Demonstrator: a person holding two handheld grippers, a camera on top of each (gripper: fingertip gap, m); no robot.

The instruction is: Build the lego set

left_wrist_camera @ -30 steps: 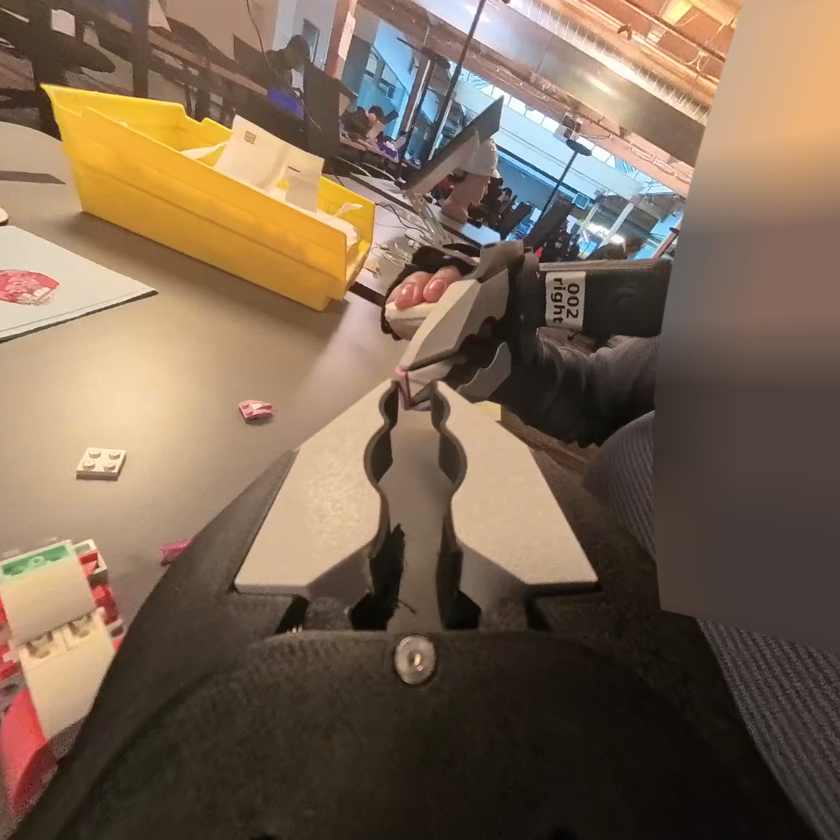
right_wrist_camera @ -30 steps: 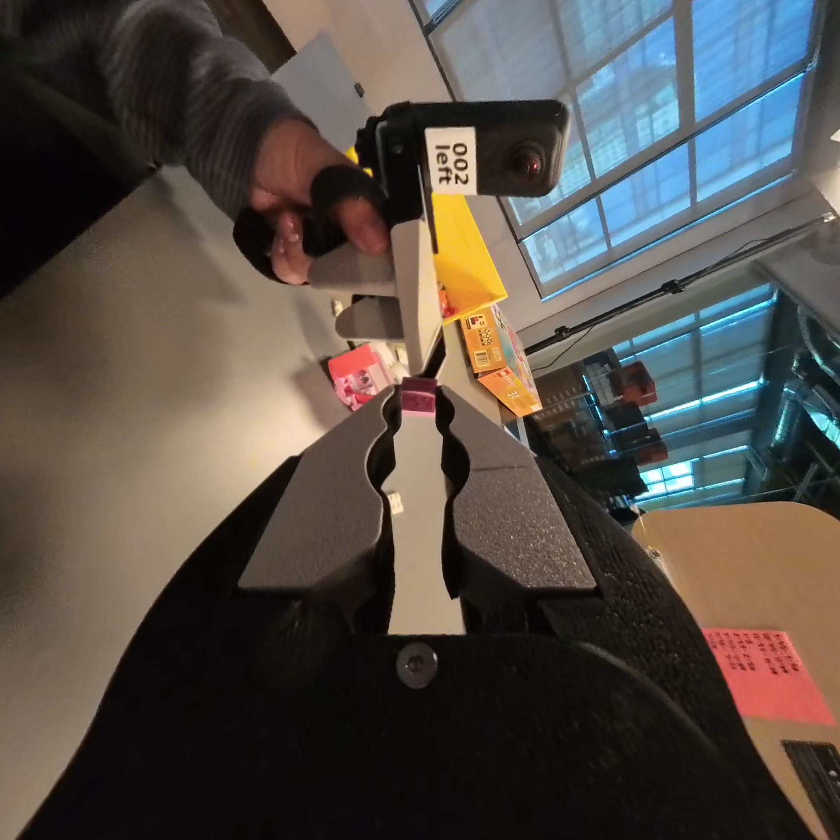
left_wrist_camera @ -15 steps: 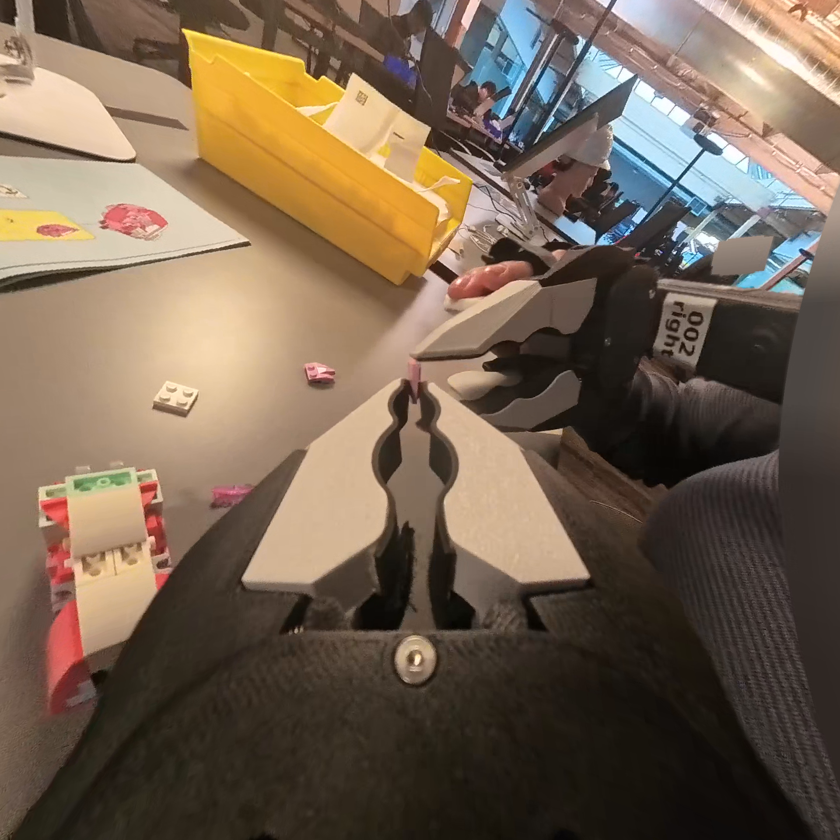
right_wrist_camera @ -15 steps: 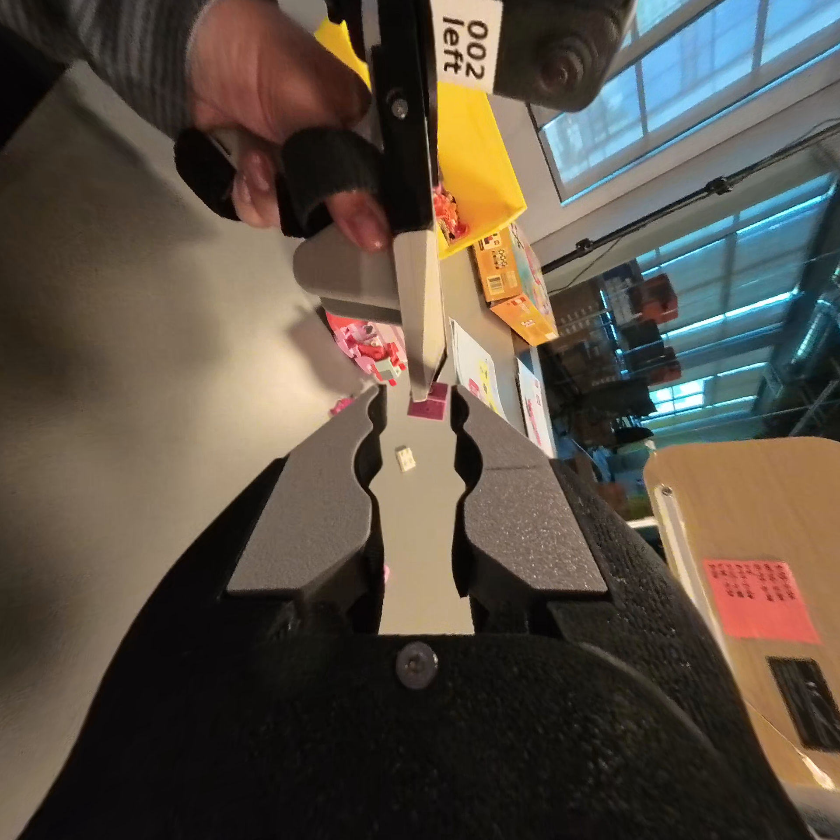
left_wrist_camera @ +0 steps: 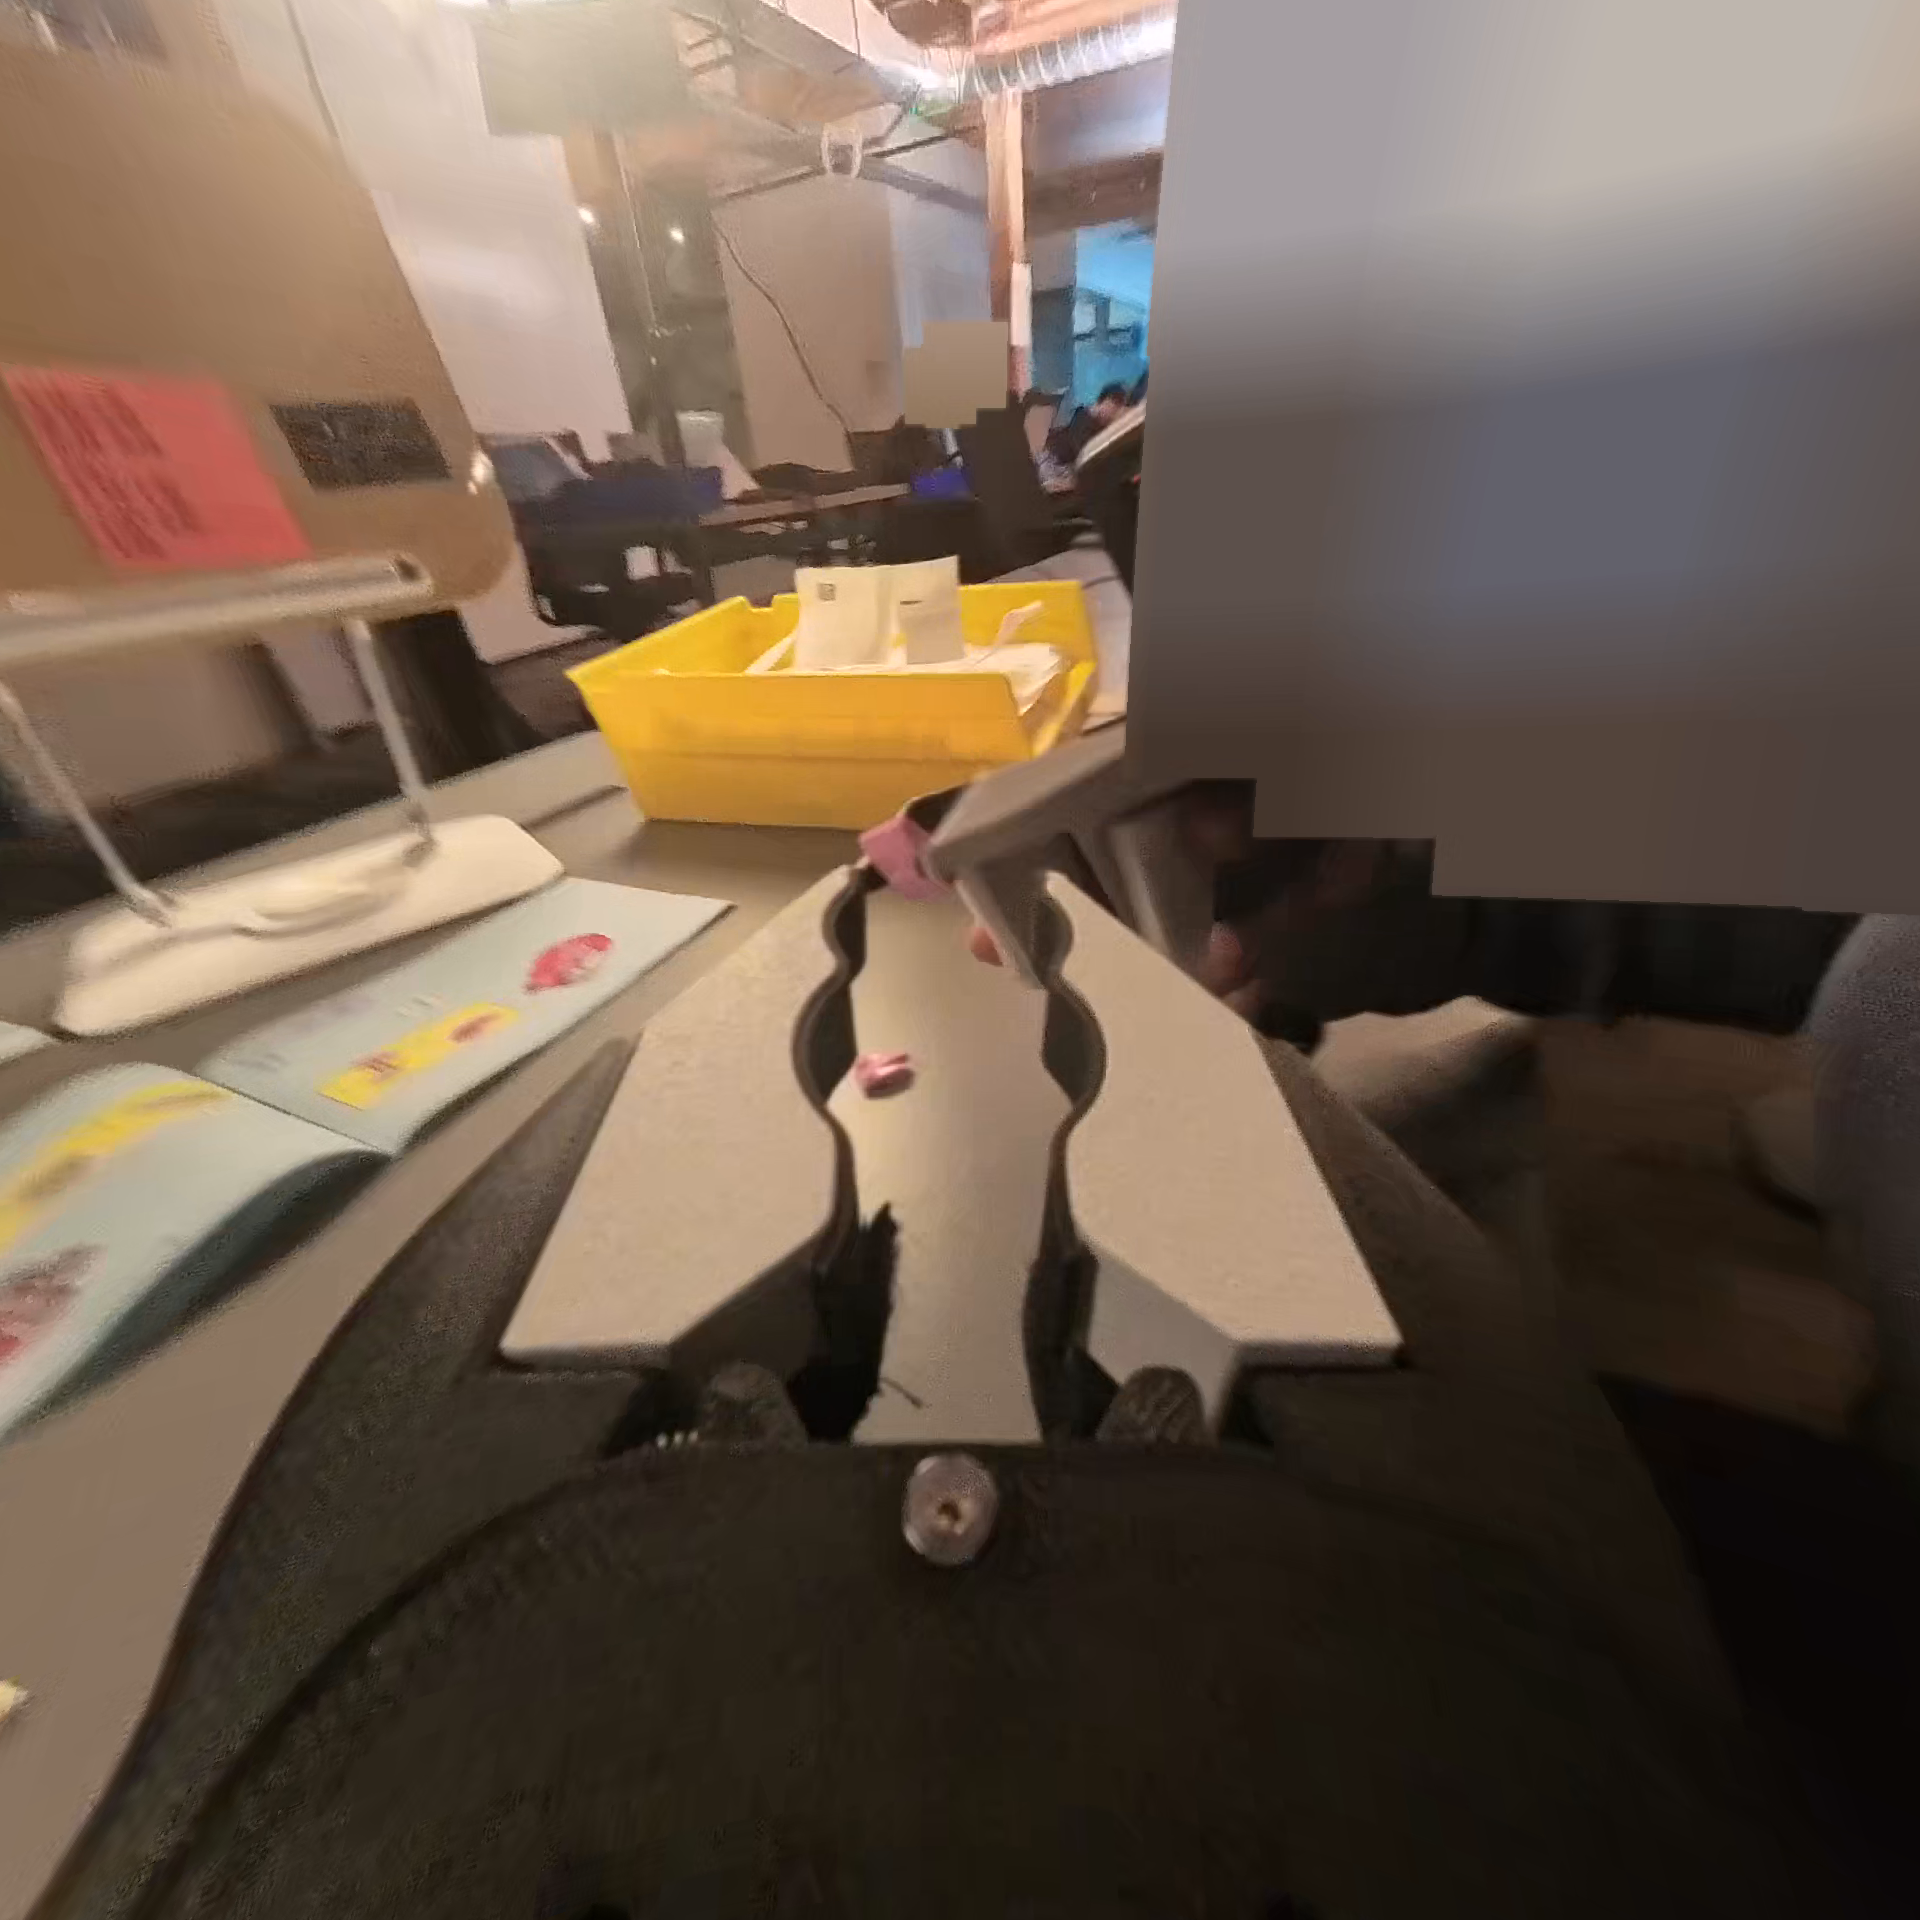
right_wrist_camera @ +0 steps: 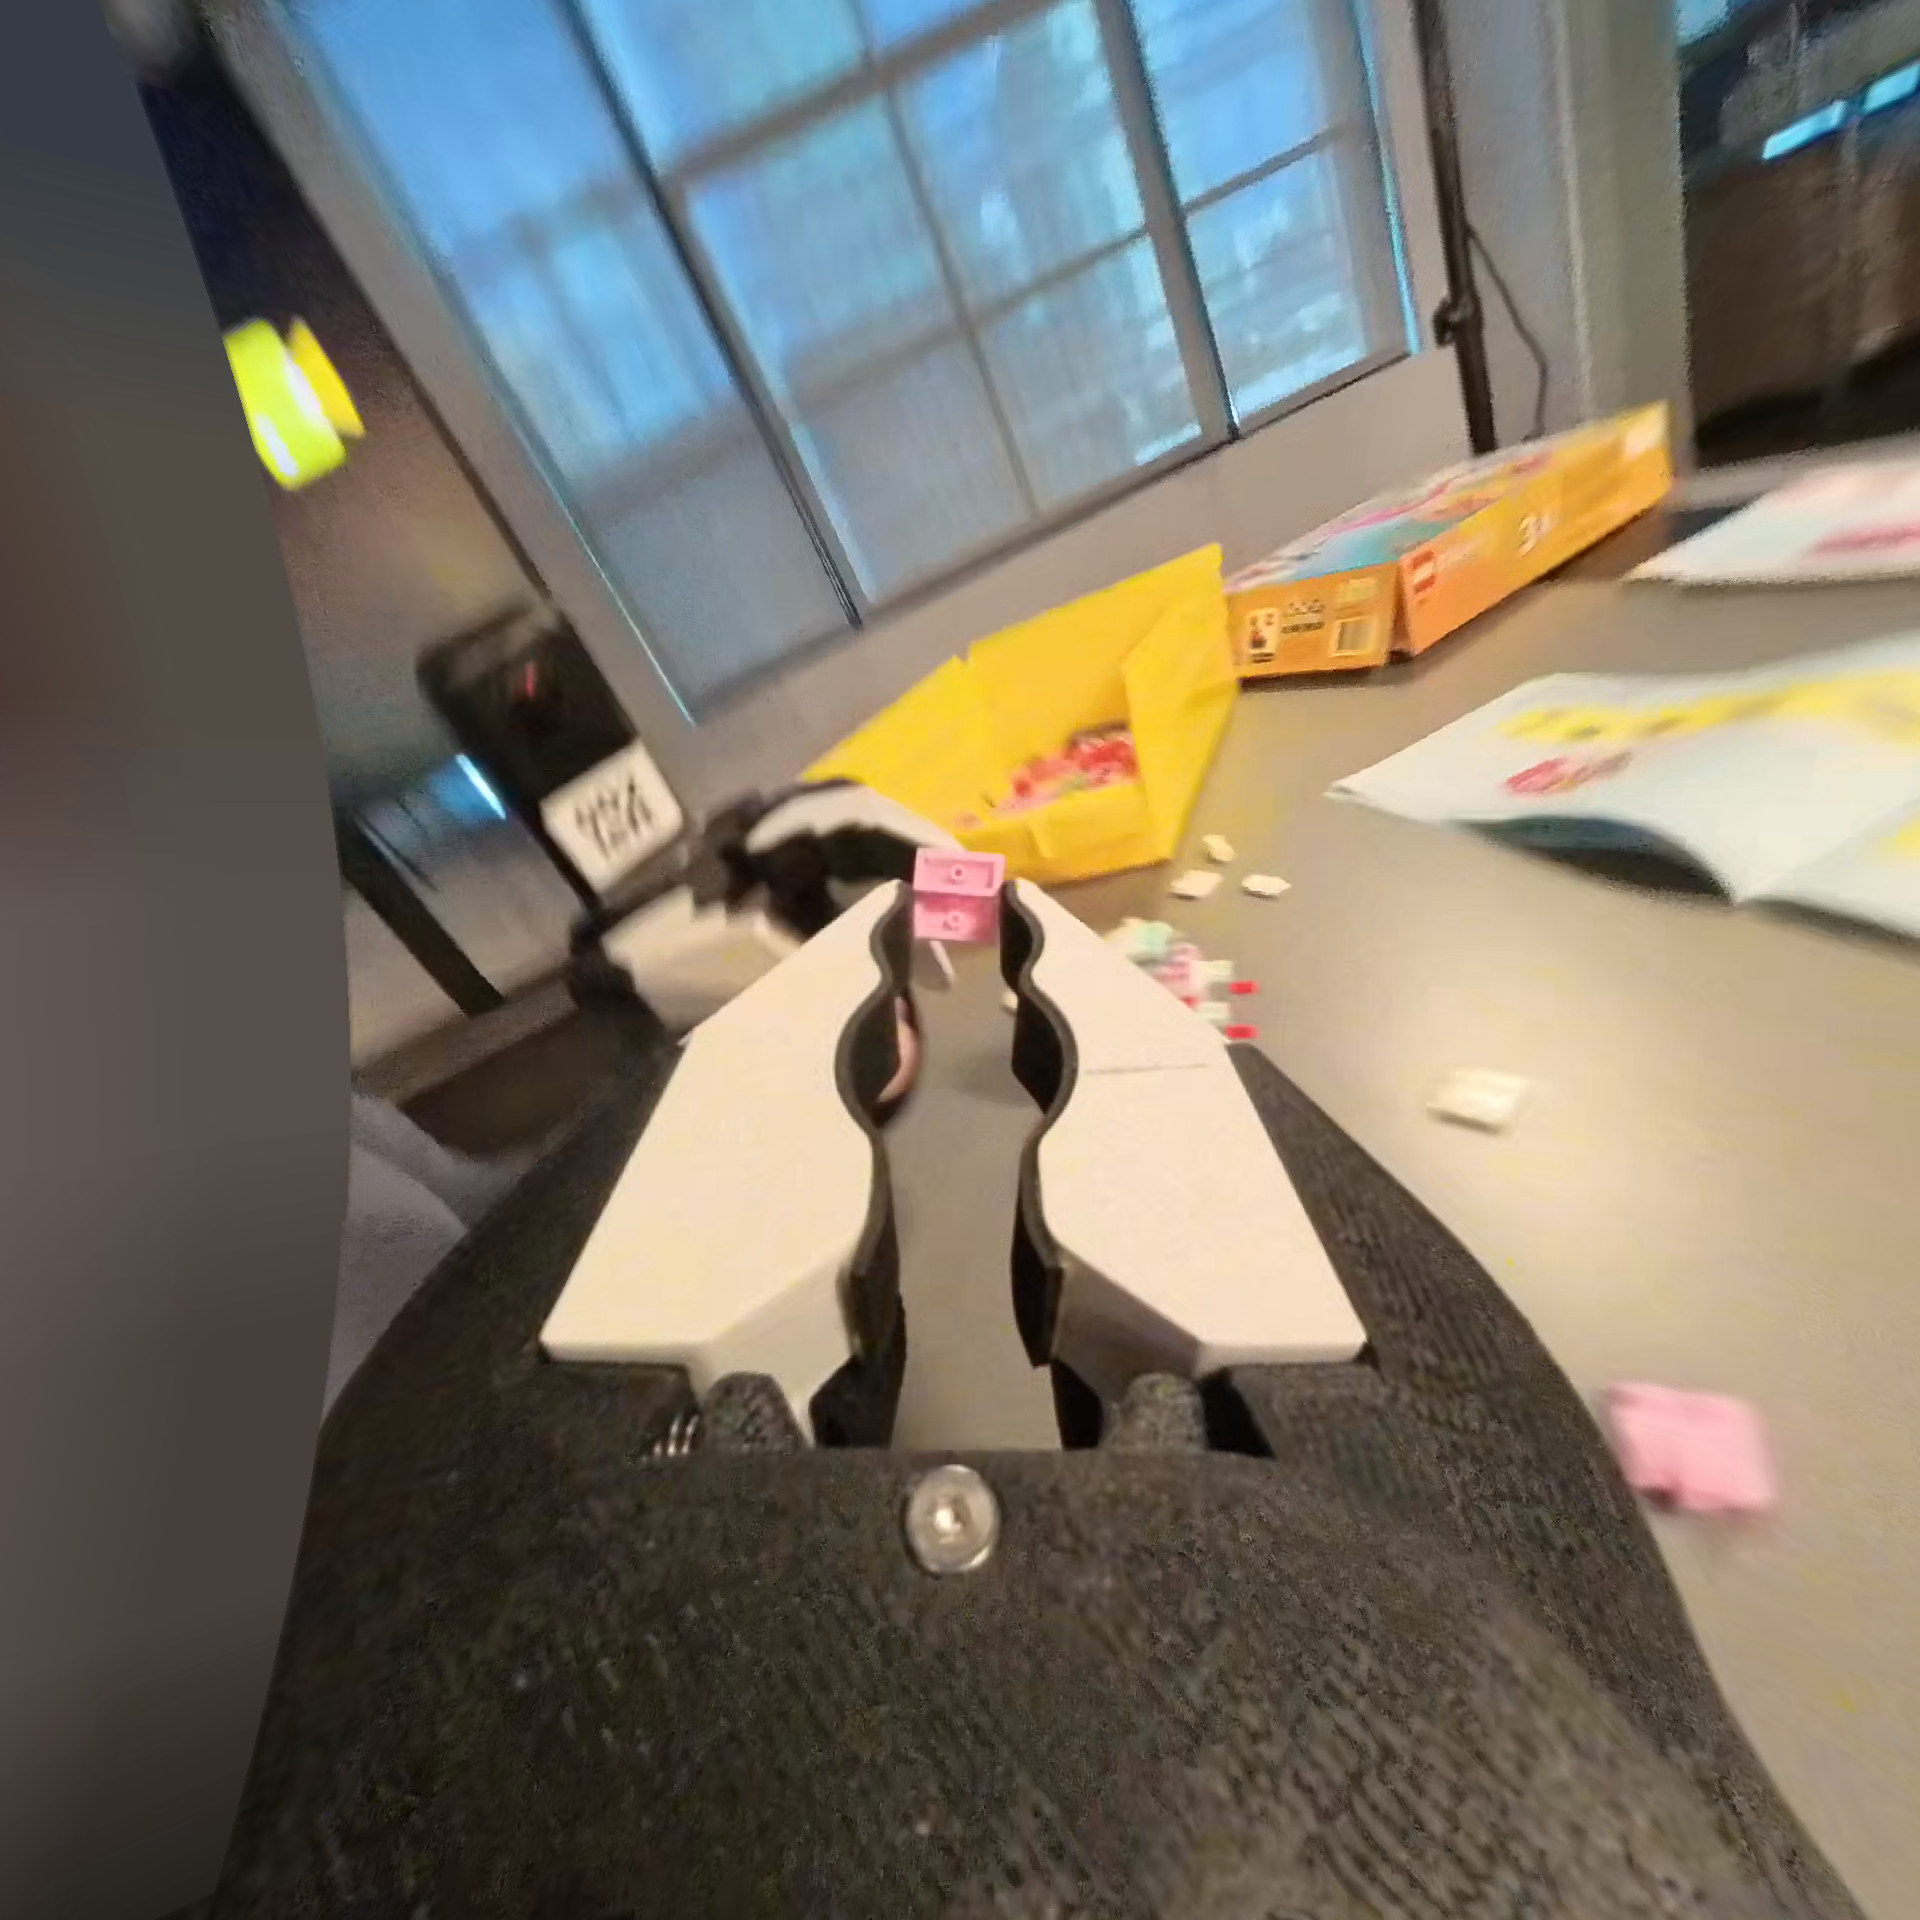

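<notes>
pink brick passed back, between right fingers

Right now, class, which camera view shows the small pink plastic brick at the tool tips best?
The right wrist view: the small pink plastic brick faces the camera between its tool's tips. The left wrist view shows it edge-on, partly hidden.

Open-plan office or lab workspace. Large gridded windows are seen behind a dark grey table. Rows of desks with monitors and seated people are visible in the background, under exposed ceiling ducts. A light stand is placed by the window. Yellow parts bins, toy bricks and instruction booklets are spread on the table.
</notes>
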